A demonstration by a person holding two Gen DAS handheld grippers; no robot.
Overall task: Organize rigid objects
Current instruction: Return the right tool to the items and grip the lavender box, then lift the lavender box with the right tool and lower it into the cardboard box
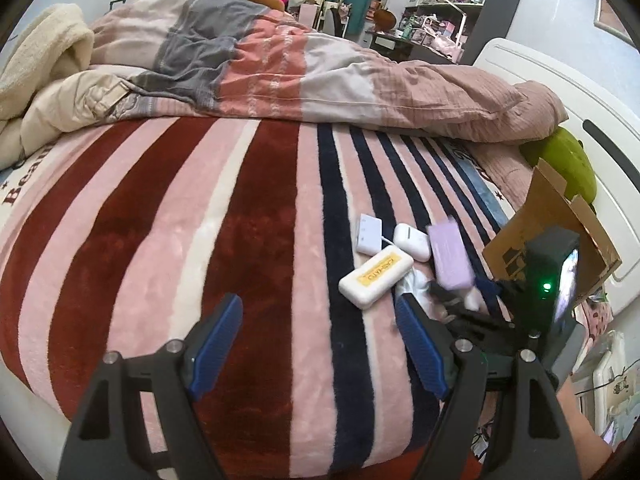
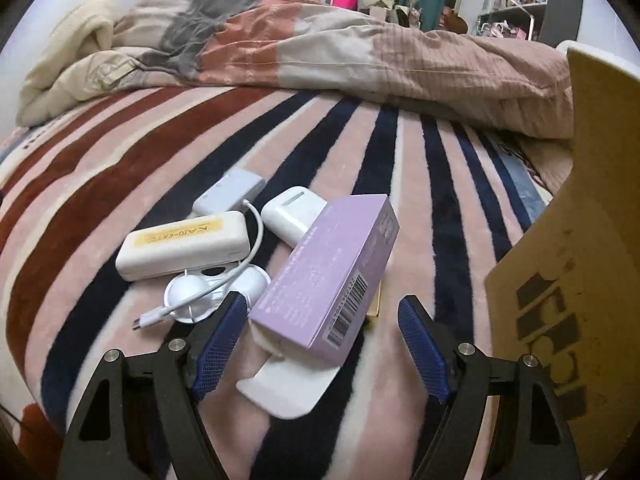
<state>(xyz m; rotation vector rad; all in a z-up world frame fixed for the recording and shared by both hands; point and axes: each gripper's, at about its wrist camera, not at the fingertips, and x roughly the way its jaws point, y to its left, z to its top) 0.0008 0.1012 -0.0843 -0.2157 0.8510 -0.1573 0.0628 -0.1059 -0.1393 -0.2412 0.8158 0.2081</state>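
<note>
We've got the right gripper [image 2: 322,334] wide open, with the purple box [image 2: 332,276] lying on the bed [image 2: 120,184] right between its jaws, long axis pointing away and a bit right, so it's the nearer hand. The left gripper [image 1: 320,336] is open too, holding nothing, hanging back left of the pile. The cardboard box [image 2: 576,240] sits just right; we can't see what's inside it.
</note>
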